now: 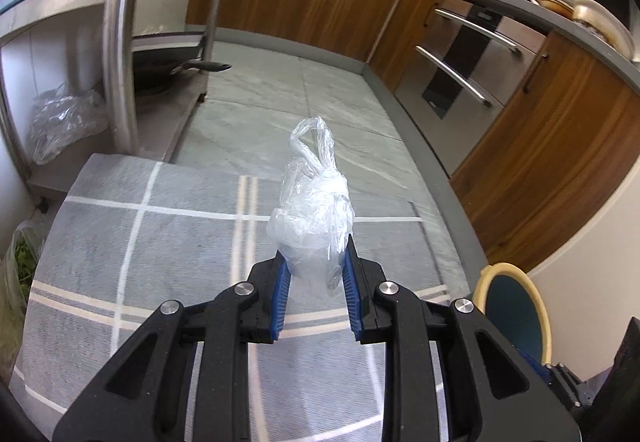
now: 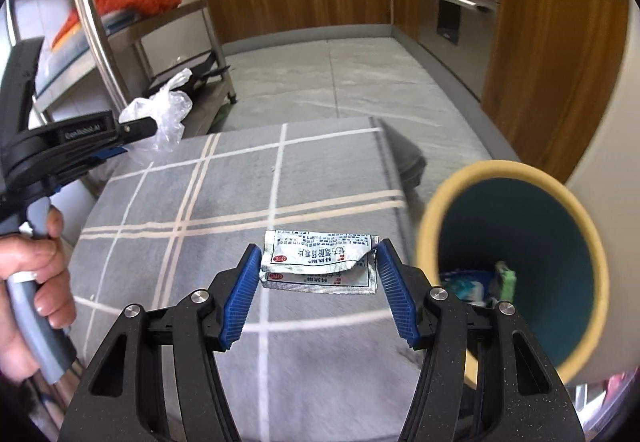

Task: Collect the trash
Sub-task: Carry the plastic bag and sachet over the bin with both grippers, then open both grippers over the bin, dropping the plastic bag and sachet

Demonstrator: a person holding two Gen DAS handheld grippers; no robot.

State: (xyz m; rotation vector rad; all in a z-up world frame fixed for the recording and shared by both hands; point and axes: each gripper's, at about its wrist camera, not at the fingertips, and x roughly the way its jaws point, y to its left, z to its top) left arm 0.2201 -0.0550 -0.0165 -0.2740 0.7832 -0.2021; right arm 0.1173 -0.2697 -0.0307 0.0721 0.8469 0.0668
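We see a table covered in a grey cloth point(image 2: 200, 242) with pale crossing stripes, standing on a grey tiled floor point(image 2: 340, 82). Just beyond the table's far left corner, a steel rack point(image 1: 120, 42) stands on that floor, its low shelf carrying a dark pan point(image 1: 192, 68). We cannot tell whether anything lies on the cloth.

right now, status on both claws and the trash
Left claw shut on clear plastic bag, lifted off the cloth. Right claw clamping foil sachets. Bin open at right, some trash inside. Nothing blocking.
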